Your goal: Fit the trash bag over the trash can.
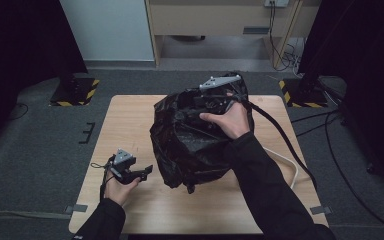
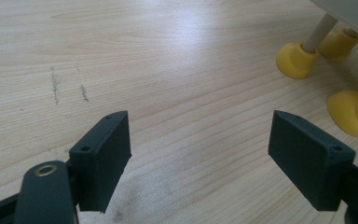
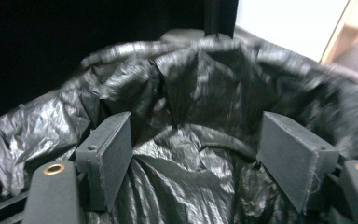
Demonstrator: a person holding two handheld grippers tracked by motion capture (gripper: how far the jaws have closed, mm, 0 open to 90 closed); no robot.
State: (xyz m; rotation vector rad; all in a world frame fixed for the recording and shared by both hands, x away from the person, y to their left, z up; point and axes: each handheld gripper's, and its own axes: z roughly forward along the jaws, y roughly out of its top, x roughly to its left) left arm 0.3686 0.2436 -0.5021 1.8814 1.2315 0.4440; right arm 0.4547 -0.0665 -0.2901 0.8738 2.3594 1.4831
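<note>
High view: right tongs (image 1: 200, 107) probably inside bag (image 1: 190, 145).

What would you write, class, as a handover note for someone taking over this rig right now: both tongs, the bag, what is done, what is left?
Left tongs: open, holding nothing, low over the wooden table at its near left.
Right tongs: open inside the mouth of the black plastic bag, gripping nothing.
Bag: crumpled, standing mid-table, mouth upward.
Done: right tongs reached into the bag's opening.
Left: probably grip the plastic and go on handling the bag; left tongs not yet involved.
</note>
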